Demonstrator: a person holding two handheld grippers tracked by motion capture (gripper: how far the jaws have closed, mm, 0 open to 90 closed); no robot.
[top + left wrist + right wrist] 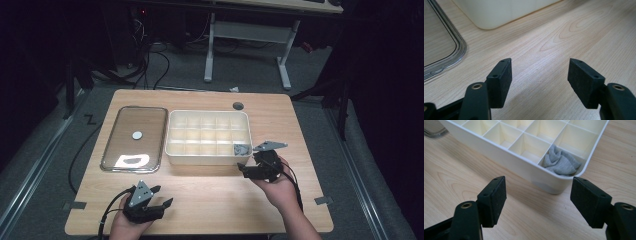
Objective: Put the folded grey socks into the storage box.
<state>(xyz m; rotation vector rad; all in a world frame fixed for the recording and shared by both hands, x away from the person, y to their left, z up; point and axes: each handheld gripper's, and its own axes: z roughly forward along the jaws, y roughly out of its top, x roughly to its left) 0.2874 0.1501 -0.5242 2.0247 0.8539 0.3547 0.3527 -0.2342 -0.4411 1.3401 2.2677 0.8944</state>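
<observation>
Landmark throughout: white divided box (209, 137), set mid-tabletop (210, 200)

Left of the box, just beside its left wall: clear lid (134, 138) lying flat, round pale disc at its middle, glare patch near its front edge. Probably parked there to leave the compartments reachable from above

Left of and in front of the box, near the tabletop's front edge: left tool (161, 196), jaws spread apart, nothing between the pads, bare wood under them. In the left gripper view, same tool (539, 78) pointing toward the box's front corner with the lid's rim off to one side. Looks like a waiting pose, out of the other hand's way

Inside the box, front right corner compartment: crumpled grey cloth (242, 149), bunched low below the rim, clear of any pad; seen closer in the right gripper view (561, 161). Judged as dropped and left there

At the box's front right corner, just outside the wall: right tool (245, 165), jaws wide apart and empty, in its own view (538, 200) aimed at that corner. Wide spread fits a release rather than a grip

Writing, brands, labels: nothing readable on box, lid or tools
</observation>
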